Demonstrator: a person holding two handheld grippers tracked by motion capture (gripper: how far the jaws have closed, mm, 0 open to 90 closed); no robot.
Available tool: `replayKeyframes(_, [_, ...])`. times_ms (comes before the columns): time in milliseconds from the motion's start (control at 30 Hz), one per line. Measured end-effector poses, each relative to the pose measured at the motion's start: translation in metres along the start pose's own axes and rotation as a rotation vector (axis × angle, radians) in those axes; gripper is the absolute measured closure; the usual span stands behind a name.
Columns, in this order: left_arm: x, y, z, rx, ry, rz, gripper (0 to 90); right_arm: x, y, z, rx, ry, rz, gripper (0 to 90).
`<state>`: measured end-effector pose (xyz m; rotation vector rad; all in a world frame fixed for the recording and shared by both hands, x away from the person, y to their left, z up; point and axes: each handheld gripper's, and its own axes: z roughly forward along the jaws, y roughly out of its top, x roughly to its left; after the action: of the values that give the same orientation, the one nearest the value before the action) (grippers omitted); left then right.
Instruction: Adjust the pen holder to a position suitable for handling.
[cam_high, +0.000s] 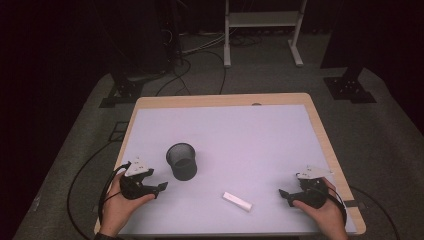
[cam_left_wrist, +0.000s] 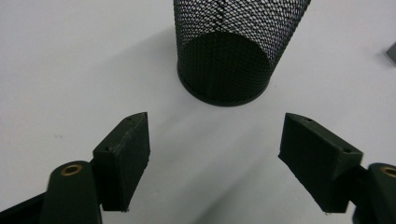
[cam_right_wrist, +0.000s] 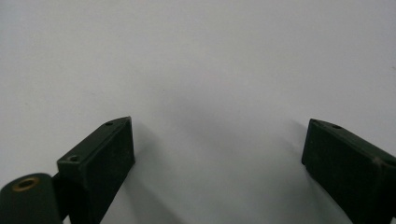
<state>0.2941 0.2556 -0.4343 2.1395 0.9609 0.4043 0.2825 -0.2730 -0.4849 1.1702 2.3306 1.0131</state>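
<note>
Where the left gripper's camera looks along its own jaws, the mesh cup (cam_left_wrist: 233, 51) stands upright just ahead of them, a round black container of fine wire netting with a solid band around its foot and a dark solid bottom seen through the weave. Its wall is see-through enough that the pale surface behind shows faintly through the upper part. In the high view the mesh cup (cam_high: 181, 161) sits on the left half of the table (cam_high: 280, 130), near the front, with its open mouth facing up and nothing visible inside. No brand, label or lettering can be read on it.

The left gripper (cam_high: 161, 187) hovers just beside the cup, at its front left, apart from it; in its own view the left gripper (cam_left_wrist: 214, 161) has its jaws spread wide with only bare tabletop between them, gripping nothing.

A small white oblong block (cam_high: 237, 201) lies flat on the table to the right of the cup, near the front edge, slightly askew. It carries no marking that can be made out.

Farther right, the right gripper (cam_high: 284, 195) is held low near the table's front right corner, pointing left. In its own view the right gripper (cam_right_wrist: 219, 163) also has its jaws standing wide apart, with plain white surface between them.

The table has a pale top with a light wooden border.
</note>
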Motion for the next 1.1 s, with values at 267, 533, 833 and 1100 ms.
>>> replayKeyframes(267, [0.003, 0.014, -0.005, -0.004, -0.003, -0.007, 31.1, 0.000, 0.000, 0.000, 0.001, 0.000, 0.000, 8.2])
replayKeyframes(533, [0.006, 0.031, -0.012, -0.008, -0.008, -0.012, 35.3, 0.000, 0.000, 0.000, 0.001, 0.000, 0.000, 8.2])
replayKeyframes(833, [0.010, 0.050, -0.019, -0.004, -0.015, -0.020, 42.7, 0.000, 0.000, 0.000, 0.001, 0.000, -0.001, 8.2])
replayKeyframes(1100, [0.013, 0.063, -0.018, 0.001, -0.014, -0.027, 48.1, 0.000, 0.000, 0.000, 0.001, 0.000, 0.000, 8.3])
